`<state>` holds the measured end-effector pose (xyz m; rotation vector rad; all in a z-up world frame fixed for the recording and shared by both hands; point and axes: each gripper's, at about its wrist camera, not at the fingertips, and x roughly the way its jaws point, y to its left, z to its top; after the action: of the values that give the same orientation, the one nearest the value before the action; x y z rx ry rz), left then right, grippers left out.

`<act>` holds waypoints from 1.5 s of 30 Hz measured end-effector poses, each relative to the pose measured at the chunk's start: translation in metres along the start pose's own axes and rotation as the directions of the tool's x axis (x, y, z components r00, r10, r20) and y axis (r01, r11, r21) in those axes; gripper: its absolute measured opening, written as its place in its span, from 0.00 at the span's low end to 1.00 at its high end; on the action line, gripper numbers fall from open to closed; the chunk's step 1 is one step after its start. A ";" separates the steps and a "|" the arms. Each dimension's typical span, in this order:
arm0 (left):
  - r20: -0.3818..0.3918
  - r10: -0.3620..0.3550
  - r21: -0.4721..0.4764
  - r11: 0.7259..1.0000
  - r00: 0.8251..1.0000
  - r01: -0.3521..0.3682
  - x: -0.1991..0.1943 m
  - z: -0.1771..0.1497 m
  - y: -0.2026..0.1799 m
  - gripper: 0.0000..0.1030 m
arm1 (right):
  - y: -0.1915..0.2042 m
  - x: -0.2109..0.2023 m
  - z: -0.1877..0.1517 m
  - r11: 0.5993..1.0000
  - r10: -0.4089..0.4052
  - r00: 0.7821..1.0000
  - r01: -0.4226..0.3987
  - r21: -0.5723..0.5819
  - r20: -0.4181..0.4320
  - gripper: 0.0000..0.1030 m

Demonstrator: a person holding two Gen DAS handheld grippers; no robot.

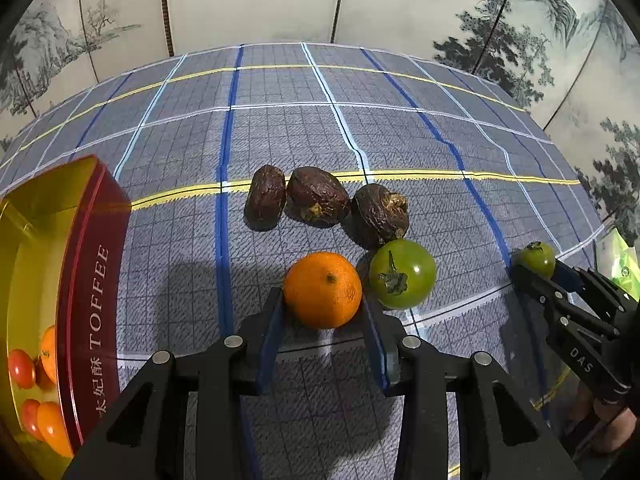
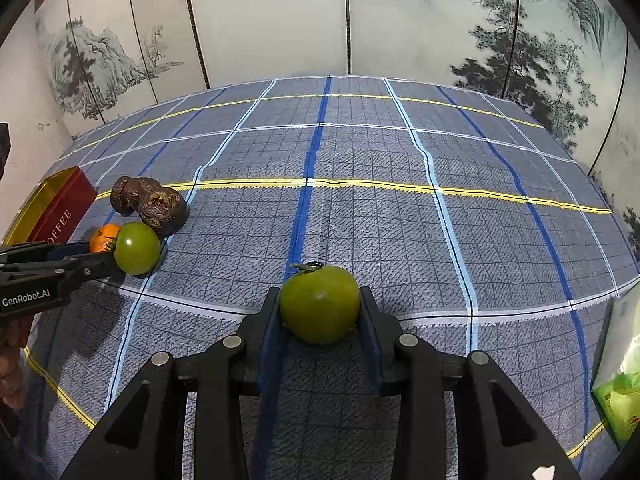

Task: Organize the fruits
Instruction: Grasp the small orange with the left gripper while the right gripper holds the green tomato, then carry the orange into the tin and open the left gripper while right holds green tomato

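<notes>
left wrist view: left gripper (image 1: 323, 312) closed around an orange (image 1: 322, 289), one blue pad against each flank, fruit sitting between the fingertips and resting on the checked tablecloth (image 1: 280, 128). just past the right jaw tip, a green tomato (image 1: 402, 273), stem side up, close beside the orange. further out ahead of the jaws, three wrinkled dark brown fruits (image 1: 326, 200) in a loose row. off to the left of the jaws, a red and gold toffee tin (image 1: 86, 280) holding small orange and red fruits (image 1: 34, 380). far to the right, right gripper (image 1: 534, 270) clamped on a second green tomato (image 1: 536, 258). right wrist view: same second green tomato (image 2: 319, 303) pinched between both pads, stem up, on the cloth. left of these jaws, the other tomato, orange and brown fruits clustered near the tin.
</notes>
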<state>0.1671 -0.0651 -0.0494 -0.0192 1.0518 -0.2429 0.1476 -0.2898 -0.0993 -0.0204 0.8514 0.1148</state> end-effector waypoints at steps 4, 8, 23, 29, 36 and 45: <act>0.007 0.025 0.015 1.000 1.000 -0.026 -0.004 -0.007 0.000 0.36 | 0.000 0.000 0.000 1.000 -0.002 1.000 0.002 -0.002 -0.001 0.34; 0.000 0.027 0.008 1.000 1.000 -0.027 -0.009 -0.013 0.003 0.36 | 0.001 0.000 0.000 1.000 -0.007 1.000 0.007 -0.007 -0.002 0.34; 0.038 0.046 -0.031 0.999 0.998 -0.045 -0.061 -0.027 0.026 0.36 | 0.007 0.001 0.000 0.999 -0.036 0.999 0.035 -0.029 -0.006 0.34; 0.075 0.079 -0.075 0.995 0.994 -0.073 -0.091 -0.026 0.053 0.36 | 0.007 0.000 0.000 0.999 -0.038 0.999 0.038 -0.031 -0.006 0.34; 0.086 0.169 -0.155 0.976 0.982 -0.155 -0.116 -0.032 0.106 0.36 | 0.006 0.000 0.001 0.999 -0.039 0.999 0.038 -0.031 -0.006 0.34; 0.028 0.262 -0.266 0.932 0.965 -0.246 -0.132 -0.062 0.183 0.36 | 0.006 0.000 0.000 0.999 -0.039 0.999 0.039 -0.032 -0.006 0.34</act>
<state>0.0861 0.1465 0.0089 -0.1264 1.0061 0.1326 0.1473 -0.2833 -0.0990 -0.0669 0.8556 0.0916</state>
